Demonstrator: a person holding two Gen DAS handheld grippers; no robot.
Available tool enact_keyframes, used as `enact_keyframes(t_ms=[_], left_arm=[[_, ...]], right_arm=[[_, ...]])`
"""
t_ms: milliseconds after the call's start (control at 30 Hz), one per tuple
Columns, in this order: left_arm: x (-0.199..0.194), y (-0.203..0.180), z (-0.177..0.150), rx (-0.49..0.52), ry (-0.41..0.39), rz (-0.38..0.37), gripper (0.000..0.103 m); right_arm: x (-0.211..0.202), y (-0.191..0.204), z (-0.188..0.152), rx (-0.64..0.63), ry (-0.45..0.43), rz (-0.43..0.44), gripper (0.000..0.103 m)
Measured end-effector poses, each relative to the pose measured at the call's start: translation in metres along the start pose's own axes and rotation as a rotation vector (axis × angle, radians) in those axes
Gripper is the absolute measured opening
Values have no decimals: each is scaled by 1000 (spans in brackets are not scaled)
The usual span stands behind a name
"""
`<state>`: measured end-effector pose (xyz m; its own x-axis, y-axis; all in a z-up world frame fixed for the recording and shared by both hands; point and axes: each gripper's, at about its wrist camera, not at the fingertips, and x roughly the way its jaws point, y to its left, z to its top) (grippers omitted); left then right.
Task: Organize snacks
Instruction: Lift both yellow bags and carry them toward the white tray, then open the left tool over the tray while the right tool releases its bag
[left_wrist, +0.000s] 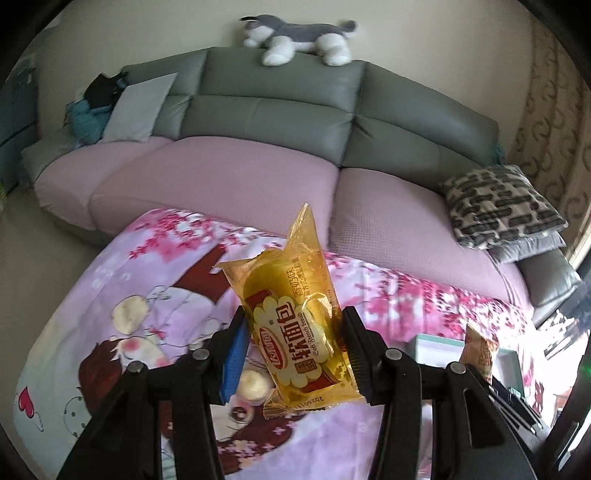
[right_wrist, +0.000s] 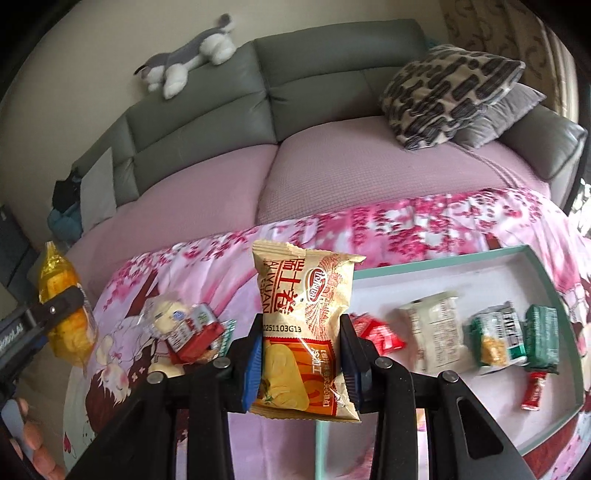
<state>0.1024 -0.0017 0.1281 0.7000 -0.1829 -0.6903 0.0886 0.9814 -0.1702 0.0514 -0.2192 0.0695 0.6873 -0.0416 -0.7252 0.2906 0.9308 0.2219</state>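
Carry both packets level across to the teal-rimmed tray (right_wrist: 436, 258) on the worktop (right_wrist: 207, 266) and set down among the snacks already inside, easing off only once resting. Left tongs (left_wrist: 295, 354) clenched on a clear amber bread packet (left_wrist: 295, 325), right tongs (right_wrist: 301, 363) on a beige cake packet (right_wrist: 306, 325); both aloft over the pink cloth, glossy, puffed, crinkly.

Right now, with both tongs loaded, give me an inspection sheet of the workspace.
Surface: table under a pink cartoon cloth.
Job's things: tray holding five packets; small pile of snacks on the cloth left of it.
Clutter: nothing seen.
Grippers: left tongs shut on a yellow bread packet; right tongs shut on a tan snack packet; both packets off the table.
Cables: nothing seen.
Surroundings: sofa, cushions, plush dog.
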Motion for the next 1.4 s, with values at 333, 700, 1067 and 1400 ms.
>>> enact_keyframes(t_ms=[333, 700, 1067, 1400], left_arm=[[5, -73, -14, 136, 20, -75, 51], [13, -159, -43, 302, 56, -148, 51], [45, -215, -77, 400, 123, -183, 51], [71, -244, -99, 455, 182, -199, 51]], right_arm=[[-20, -69, 16, 125, -48, -93, 39], [-34, -143, 20, 254, -66, -175, 39], [-20, -180, 17, 252, -66, -231, 39], [7, -206, 9, 270, -2, -245, 40]])
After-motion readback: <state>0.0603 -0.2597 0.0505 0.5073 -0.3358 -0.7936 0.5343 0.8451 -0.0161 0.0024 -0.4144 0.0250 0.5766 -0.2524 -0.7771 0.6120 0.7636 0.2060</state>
